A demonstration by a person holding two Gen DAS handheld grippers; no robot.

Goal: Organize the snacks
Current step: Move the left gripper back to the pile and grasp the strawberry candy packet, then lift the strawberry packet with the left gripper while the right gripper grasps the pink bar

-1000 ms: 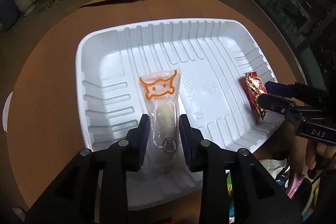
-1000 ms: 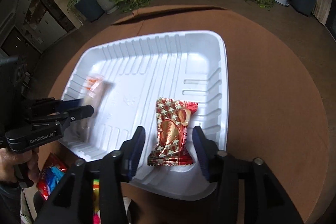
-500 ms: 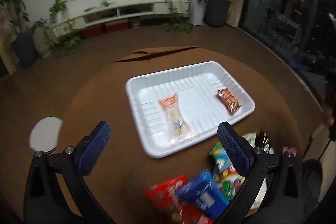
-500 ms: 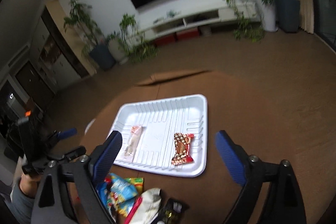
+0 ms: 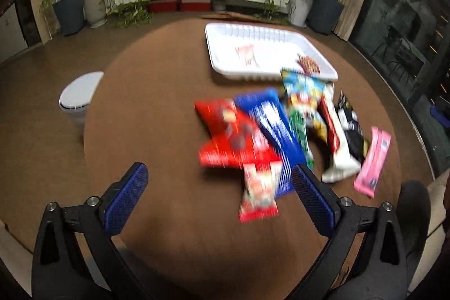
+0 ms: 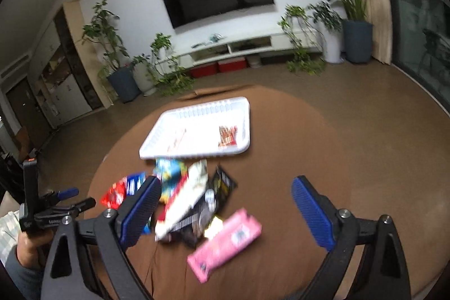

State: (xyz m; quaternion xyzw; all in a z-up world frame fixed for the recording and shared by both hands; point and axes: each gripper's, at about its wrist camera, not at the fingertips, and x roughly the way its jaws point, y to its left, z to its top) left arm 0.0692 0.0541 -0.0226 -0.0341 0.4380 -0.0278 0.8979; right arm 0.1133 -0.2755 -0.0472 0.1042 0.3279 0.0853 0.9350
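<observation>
While both tools hang above the snack pile [image 5: 281,137] at the frame's centre, the next step is probably another pick: choose a packet lying clear at the pile's edge, such as the pink packet [image 6: 225,241], and straddle its narrow width so no neighbour is dragged along. The white tray [image 5: 216,58], upper right on the counter [image 5: 157,108], already carries two snacks. The left hand-held gripper [image 5: 219,196] is spread wide, holding nothing. The right hand-held gripper [image 6: 226,204] has just been opening; its jaws stand wide apart, with nothing between them.
</observation>
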